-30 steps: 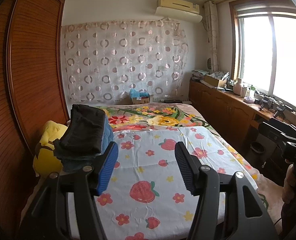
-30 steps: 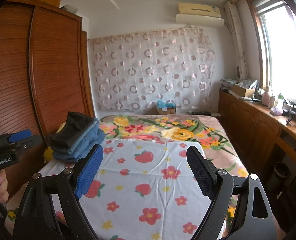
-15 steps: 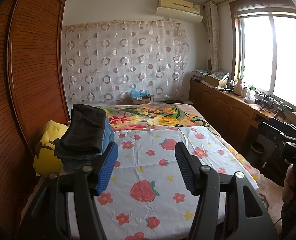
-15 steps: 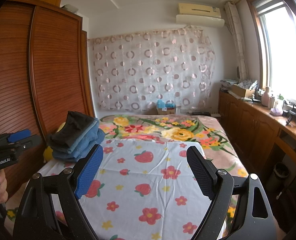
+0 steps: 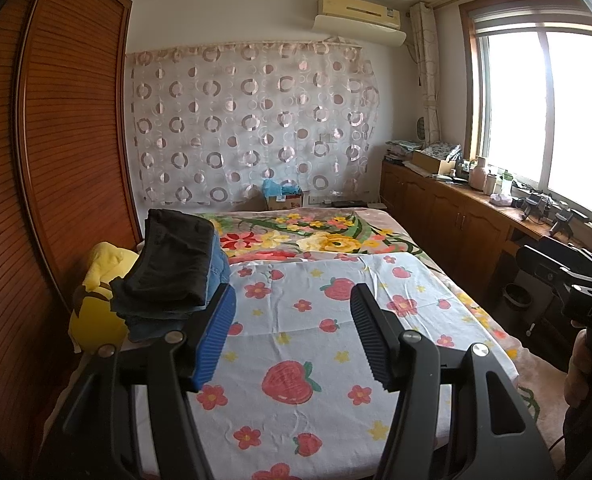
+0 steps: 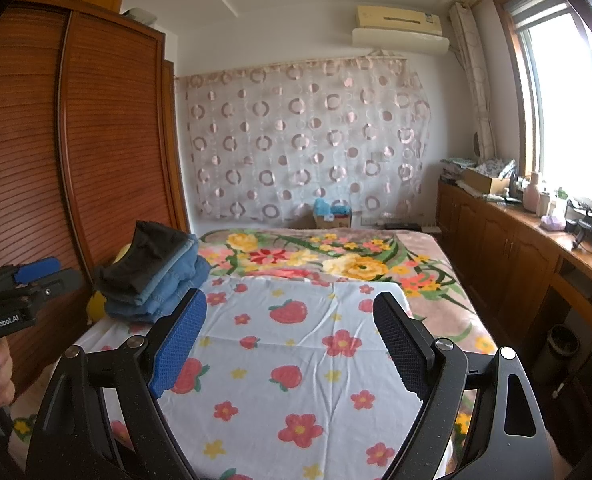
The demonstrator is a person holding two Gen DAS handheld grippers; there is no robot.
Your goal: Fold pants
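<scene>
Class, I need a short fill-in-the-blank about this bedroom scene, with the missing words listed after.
1. The stack of folded pants has a ____ pair on top.
2. Both the left claw and the right claw are ____.
3. The white sheet is printed with flowers and ____.

Missing words: black; open; strawberries

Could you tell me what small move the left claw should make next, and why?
Probably swing the open, empty left claw left toward the stack of folded dark and blue denim pants at the bed's left edge. No pants lie on the white strawberry-print sheet, and the right claw is open and empty as well.
</scene>
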